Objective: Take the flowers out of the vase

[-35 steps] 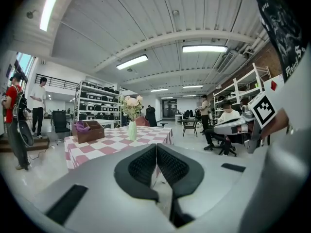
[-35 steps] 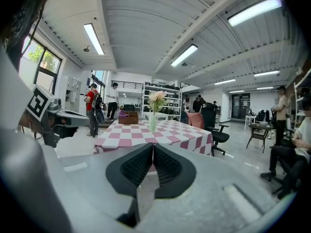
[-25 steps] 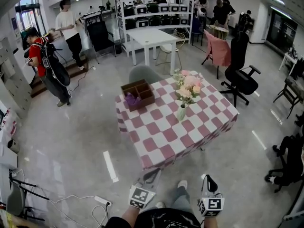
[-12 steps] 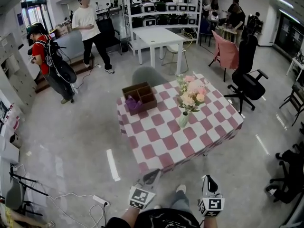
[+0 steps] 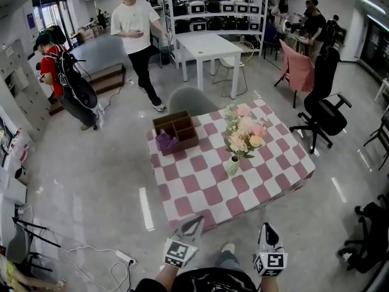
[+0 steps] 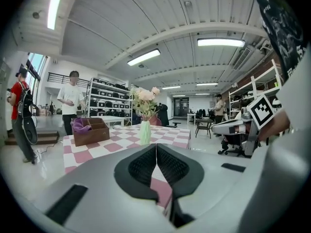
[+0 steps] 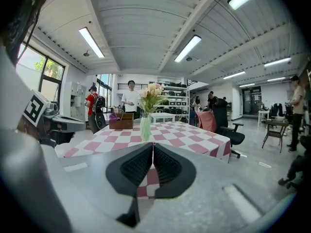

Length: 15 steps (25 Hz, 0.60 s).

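Pink and cream flowers (image 5: 245, 128) stand bunched in a slim, pale-green glass vase (image 5: 232, 166) in the head view. The vase is upright near the middle of a square table draped in a pink-and-white checked cloth (image 5: 200, 194). Toward the table's far left corner sits a brown wooden box with compartments (image 5: 182, 125), and a purple bundle (image 5: 165, 142) lies at its near-left end. The left gripper (image 5: 195, 222) and the right gripper (image 5: 266, 229) are low in the frame, on the near side of the table. Both point toward the table and are well apart from the vase. Beyond the table, a person in a white T-shirt (image 5: 138, 26) is on the grey floor.

In the left gripper view, the left gripper (image 6: 156, 147) has its dark ribbed jaws pressed together with nothing between them. Past the jaws lies the table (image 6: 121, 143). The vase (image 6: 145, 132) stands upright on it with the flowers (image 6: 144, 96) still in it, and the wooden box (image 6: 91, 131) is to the vase's left.

In the right gripper view, the right gripper (image 7: 153, 152) likewise has its jaws closed tip to tip and pinches nothing. The table (image 7: 189, 136) stretches ahead. The vase (image 7: 145, 128) stands just above the jaw tips in the frame, the flowers (image 7: 151, 92) rise from its mouth, and the wooden box (image 7: 121, 123) is farther back on the left.
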### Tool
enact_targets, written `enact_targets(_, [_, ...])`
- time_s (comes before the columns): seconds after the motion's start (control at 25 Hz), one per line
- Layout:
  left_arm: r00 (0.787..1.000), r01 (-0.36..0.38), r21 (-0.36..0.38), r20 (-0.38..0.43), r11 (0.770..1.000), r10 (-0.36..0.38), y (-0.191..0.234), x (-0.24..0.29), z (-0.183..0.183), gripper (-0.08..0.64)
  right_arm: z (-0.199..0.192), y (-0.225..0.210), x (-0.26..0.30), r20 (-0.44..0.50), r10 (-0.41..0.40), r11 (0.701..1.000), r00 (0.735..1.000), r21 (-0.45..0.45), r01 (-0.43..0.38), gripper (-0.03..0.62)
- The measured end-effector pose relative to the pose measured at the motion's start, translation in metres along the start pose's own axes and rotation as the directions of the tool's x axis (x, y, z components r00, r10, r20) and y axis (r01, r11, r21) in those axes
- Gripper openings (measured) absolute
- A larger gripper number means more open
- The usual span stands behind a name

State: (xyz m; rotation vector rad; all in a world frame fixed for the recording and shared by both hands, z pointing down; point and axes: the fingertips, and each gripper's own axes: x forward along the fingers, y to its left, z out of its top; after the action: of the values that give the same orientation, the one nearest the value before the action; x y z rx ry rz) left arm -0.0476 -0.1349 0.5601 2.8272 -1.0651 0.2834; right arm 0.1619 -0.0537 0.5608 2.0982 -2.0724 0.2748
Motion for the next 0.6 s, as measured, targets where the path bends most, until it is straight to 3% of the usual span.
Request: enact_targets(0.6, [0.997, -0.073, -0.011, -0.003, 0.997, 0.073, -0.005, 0.093, 0.026, 0.011, 0.023, -0.065, 0.076, 0.021, 0.118, 0.992, 0.993, 0.037, -0.119, 0.008])
